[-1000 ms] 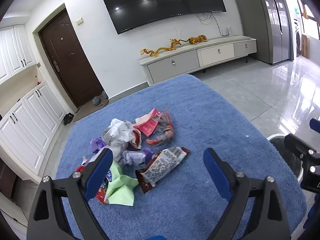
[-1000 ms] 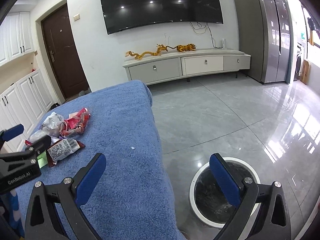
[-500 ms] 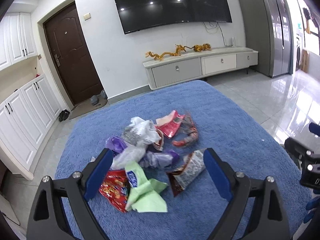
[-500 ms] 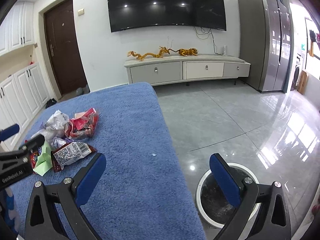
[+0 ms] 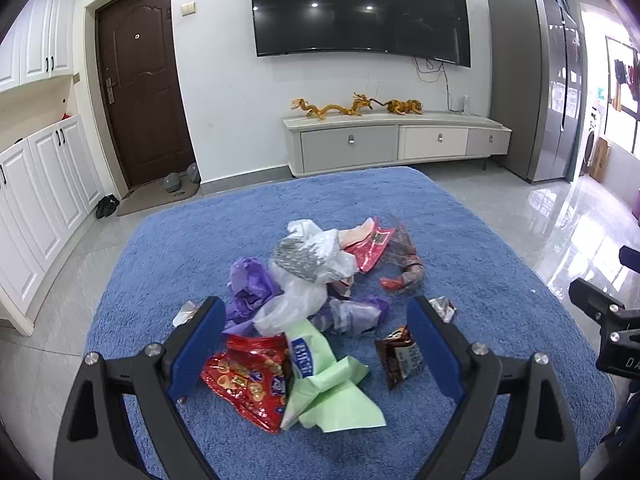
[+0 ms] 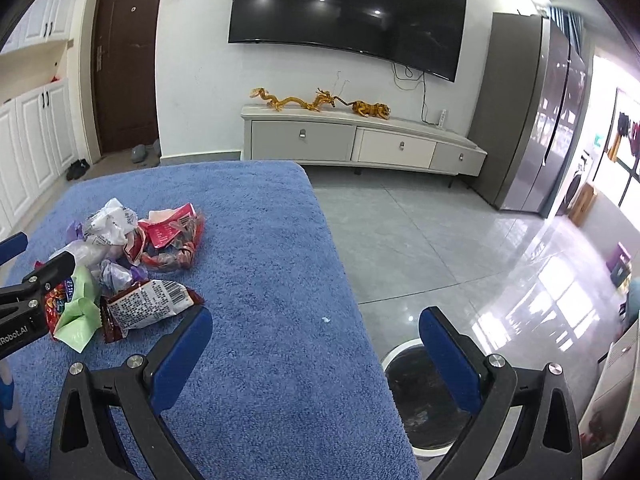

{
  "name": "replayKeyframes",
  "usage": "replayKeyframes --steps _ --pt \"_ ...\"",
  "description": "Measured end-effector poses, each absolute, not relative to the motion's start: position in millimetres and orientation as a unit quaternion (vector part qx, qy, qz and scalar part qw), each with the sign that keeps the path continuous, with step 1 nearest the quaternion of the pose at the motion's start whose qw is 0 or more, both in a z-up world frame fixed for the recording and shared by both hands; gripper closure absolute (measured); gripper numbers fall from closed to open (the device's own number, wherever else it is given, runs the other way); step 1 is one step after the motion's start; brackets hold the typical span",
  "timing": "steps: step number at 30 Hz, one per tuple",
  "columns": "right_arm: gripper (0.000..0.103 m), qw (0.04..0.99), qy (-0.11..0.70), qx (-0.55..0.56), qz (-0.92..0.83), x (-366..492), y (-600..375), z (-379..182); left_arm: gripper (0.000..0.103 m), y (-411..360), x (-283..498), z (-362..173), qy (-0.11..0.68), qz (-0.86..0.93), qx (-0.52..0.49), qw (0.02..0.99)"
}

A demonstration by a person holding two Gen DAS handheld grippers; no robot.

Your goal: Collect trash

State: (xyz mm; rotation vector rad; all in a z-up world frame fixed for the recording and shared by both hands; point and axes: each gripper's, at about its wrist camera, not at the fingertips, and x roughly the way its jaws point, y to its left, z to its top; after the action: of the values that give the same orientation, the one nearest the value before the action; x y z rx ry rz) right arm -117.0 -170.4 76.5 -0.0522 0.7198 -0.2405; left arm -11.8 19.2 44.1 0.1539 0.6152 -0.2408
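Blue towelling [image 5: 460,240] covers the whole work surface, and the trash sits heaped at its middle. Left gripper [image 5: 316,340] hangs over the near side of the heap, jaws spread wide, holding nothing. Between its blue pads we see the red snack bag [image 5: 244,380] close to the left pad, the pale green wrapper [image 5: 332,388] in the centre, and the brown wrapper [image 5: 400,356] just inside the right pad. None of them is touched by the pads as far as the view shows.

Further out lie the purple bag [image 5: 250,284], a clear plastic bag [image 5: 292,304], the white printed bag [image 5: 308,252], a pink-red packet [image 5: 368,244] and a twisted red-and-clear wrapper [image 5: 404,268]. Two small foil scraps sit apart, one by each fingertip [image 5: 185,312] [image 5: 442,307].

Over to the right gripper [image 6: 316,344], also wide open and empty, hovering across the cloth's right edge. The heap is well off to its left, the brown wrapper nearest its left pad. Below its right pad stands the one round bin [image 6: 404,350] on the grey floor, white rim, dark inside.

Count: two grippers, one bin, one heap of roughly eight larger wrappers and bags.
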Motion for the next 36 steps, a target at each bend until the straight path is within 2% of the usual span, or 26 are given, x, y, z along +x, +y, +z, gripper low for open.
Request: replayKeyframes --steps 17,36 --pt "0.000 0.934 0.340 0.002 -0.113 -111.3 -176.7 79.3 0.011 15.9 -16.2 55.7 0.288 -0.104 0.079 0.949" --pt "0.000 0.930 0.333 0.048 -0.146 -141.0 -240.9 68.7 0.011 -48.1 -24.3 56.6 0.285 -0.124 0.134 0.941"
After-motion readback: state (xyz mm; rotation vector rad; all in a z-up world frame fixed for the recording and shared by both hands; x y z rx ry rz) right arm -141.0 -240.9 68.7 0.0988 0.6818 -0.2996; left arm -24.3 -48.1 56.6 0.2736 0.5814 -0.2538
